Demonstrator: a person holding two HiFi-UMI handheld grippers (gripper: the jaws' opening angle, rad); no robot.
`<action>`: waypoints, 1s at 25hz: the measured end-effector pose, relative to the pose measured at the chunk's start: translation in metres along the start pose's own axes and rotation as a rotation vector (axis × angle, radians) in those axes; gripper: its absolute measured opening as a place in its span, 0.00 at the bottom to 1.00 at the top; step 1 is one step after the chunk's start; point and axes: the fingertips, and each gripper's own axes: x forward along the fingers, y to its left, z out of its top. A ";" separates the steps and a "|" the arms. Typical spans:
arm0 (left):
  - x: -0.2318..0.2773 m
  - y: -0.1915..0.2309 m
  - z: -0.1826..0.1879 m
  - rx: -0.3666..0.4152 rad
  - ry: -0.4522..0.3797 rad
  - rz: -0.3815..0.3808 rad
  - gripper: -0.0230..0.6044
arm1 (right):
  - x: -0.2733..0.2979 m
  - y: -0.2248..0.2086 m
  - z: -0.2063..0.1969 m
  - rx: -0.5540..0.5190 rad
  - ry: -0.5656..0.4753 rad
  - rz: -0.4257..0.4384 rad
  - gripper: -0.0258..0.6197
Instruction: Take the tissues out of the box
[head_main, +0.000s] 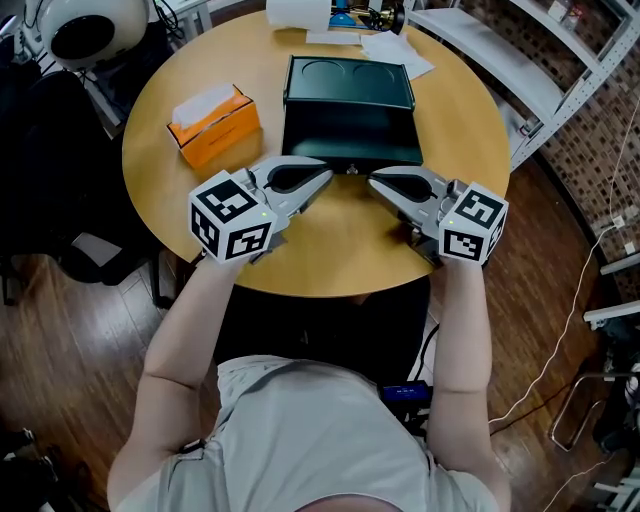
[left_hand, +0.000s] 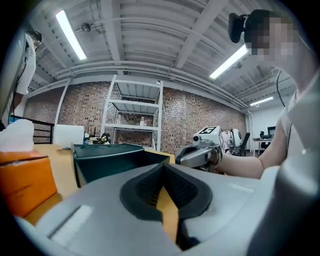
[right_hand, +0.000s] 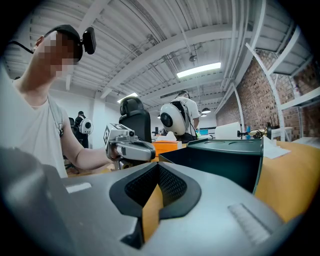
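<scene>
Left gripper (head_main: 322, 173) and right gripper (head_main: 377, 181) both closed, empty, above the worktop (head_main: 340, 245); tissue box (head_main: 213, 125) stands apart, left.

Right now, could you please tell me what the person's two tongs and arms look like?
The left tongs and right tongs are grey, tapering shells with black ribbed pads. Each carries a white cube with black square markers. The arms are bare below a light grey short-sleeved T-shirt.
</scene>
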 end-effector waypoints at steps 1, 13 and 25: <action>0.000 -0.001 -0.001 0.000 0.004 -0.006 0.04 | 0.000 0.000 0.000 -0.001 0.000 -0.001 0.04; 0.003 -0.002 -0.004 -0.010 0.021 -0.021 0.04 | 0.000 0.000 0.000 0.004 0.007 -0.004 0.04; 0.003 0.000 -0.002 -0.009 0.016 -0.015 0.04 | 0.002 -0.001 -0.001 0.003 0.007 0.001 0.04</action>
